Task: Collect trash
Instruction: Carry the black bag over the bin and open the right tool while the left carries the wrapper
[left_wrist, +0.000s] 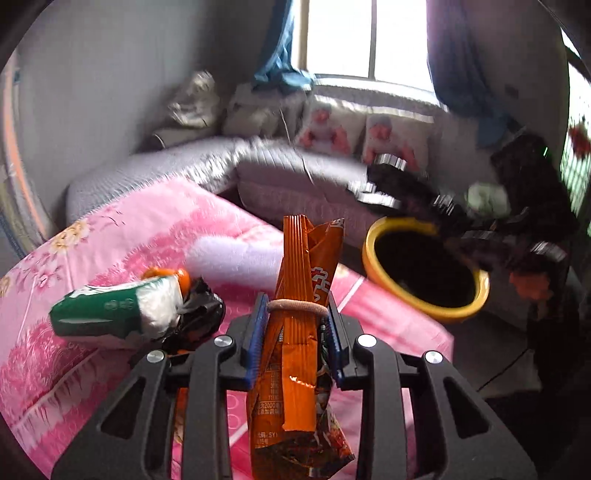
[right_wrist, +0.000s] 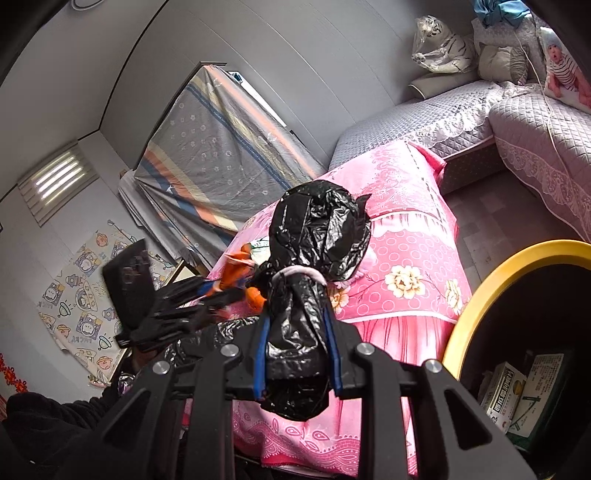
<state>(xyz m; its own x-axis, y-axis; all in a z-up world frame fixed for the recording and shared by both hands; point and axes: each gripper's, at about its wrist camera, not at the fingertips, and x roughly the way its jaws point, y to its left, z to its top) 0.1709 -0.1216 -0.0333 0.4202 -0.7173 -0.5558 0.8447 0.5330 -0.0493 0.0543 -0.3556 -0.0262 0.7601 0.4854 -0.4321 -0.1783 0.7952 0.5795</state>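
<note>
- Left gripper (left_wrist: 297, 314) — jaws clamped on orange snack wrapper (left_wrist: 299, 332), above pink bedspread (left_wrist: 110, 236).
- Right gripper (right_wrist: 297, 332) — jaws pinching black plastic bag (right_wrist: 314, 236).
- Yellow-rimmed bin (right_wrist: 480, 306) — cartons inside.

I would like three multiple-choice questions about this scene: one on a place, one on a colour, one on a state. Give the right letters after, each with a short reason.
1. Where does the green and white packet lie?
A. on the pink floral cover
B. inside the bin
C. on the grey sofa

2. What colour is the rim of the bin?
A. blue
B. yellow
C. white

3. What does the left claw do?
A. stands open and empty
B. grips a black bag
C. grips an orange snack wrapper

Answers:
1 A, the packet rests on the pink floral cover.
2 B, a yellow ring runs around the dark opening.
3 C, the orange snack wrapper stands pinched between its blue pads.
</note>
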